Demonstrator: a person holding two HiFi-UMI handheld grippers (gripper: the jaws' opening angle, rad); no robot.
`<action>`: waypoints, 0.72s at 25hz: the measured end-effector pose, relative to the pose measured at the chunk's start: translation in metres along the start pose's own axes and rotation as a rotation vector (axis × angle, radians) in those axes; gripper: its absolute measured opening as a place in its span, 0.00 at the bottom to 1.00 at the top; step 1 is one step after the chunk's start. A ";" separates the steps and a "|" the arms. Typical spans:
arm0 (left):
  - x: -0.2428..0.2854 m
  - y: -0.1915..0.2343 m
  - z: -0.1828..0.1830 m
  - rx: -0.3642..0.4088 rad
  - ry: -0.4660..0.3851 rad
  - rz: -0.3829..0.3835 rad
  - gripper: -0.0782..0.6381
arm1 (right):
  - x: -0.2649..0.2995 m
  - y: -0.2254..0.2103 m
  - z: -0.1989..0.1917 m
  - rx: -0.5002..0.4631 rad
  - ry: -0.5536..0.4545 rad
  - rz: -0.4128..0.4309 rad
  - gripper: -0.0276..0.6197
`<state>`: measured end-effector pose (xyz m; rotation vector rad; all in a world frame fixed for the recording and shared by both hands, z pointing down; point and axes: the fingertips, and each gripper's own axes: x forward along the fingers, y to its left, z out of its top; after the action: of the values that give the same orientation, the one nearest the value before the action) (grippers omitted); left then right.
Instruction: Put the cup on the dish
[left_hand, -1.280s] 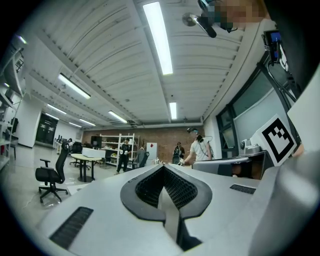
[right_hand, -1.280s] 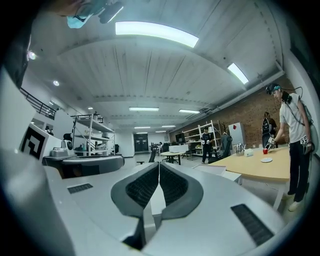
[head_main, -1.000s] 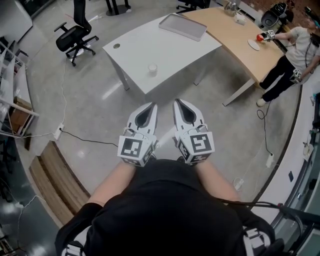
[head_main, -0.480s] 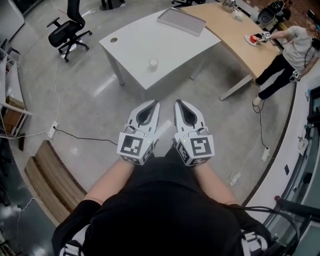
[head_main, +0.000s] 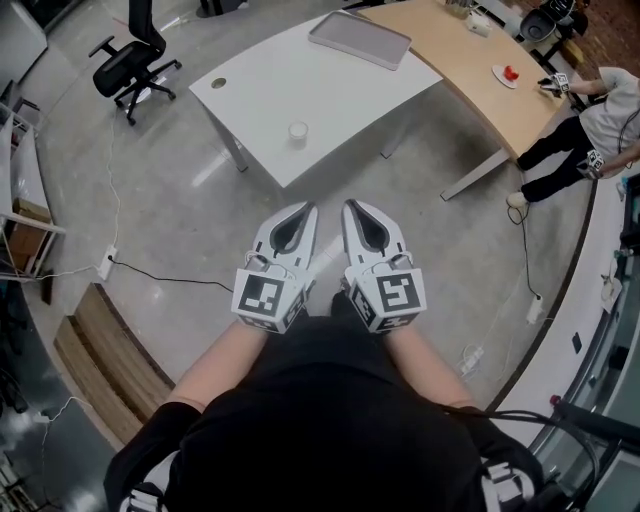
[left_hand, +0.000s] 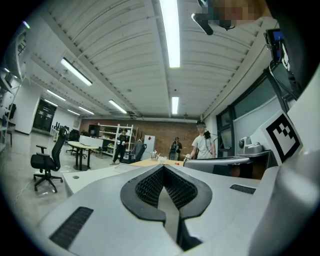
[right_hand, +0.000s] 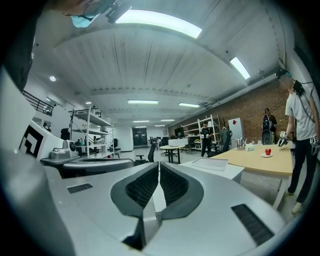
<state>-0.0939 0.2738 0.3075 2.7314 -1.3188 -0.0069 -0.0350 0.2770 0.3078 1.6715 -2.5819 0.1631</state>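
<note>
The left tool and the right tool are side by side, close to the person's body. Both are shut tight and hold nothing. The job looks like it has not really begun; this seems to be the walk up to the table.

Just ahead of the tools is bare floor, with lots of room. A thin cable lies off to the left of the left tool, so feet should mind it.

Farther ahead is the white table, with one corner pointing at the tools. The cup stands near that corner, well apart from both tools. Beyond the cup, at the far edge, lies a flat grey tray, probably the dish.

Next, one tool must get close, open, and close round the cup.
</note>
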 end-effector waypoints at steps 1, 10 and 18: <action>0.006 0.001 0.001 0.001 0.002 0.003 0.12 | 0.004 -0.005 0.001 -0.001 0.002 0.003 0.06; 0.073 -0.010 -0.007 0.015 0.010 -0.028 0.12 | 0.029 -0.062 0.000 0.002 0.026 -0.005 0.06; 0.135 -0.001 -0.008 0.000 0.027 -0.001 0.12 | 0.070 -0.115 0.002 0.014 0.048 0.030 0.06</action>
<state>-0.0086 0.1696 0.3210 2.7227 -1.3105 0.0294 0.0416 0.1664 0.3196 1.6134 -2.5777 0.2199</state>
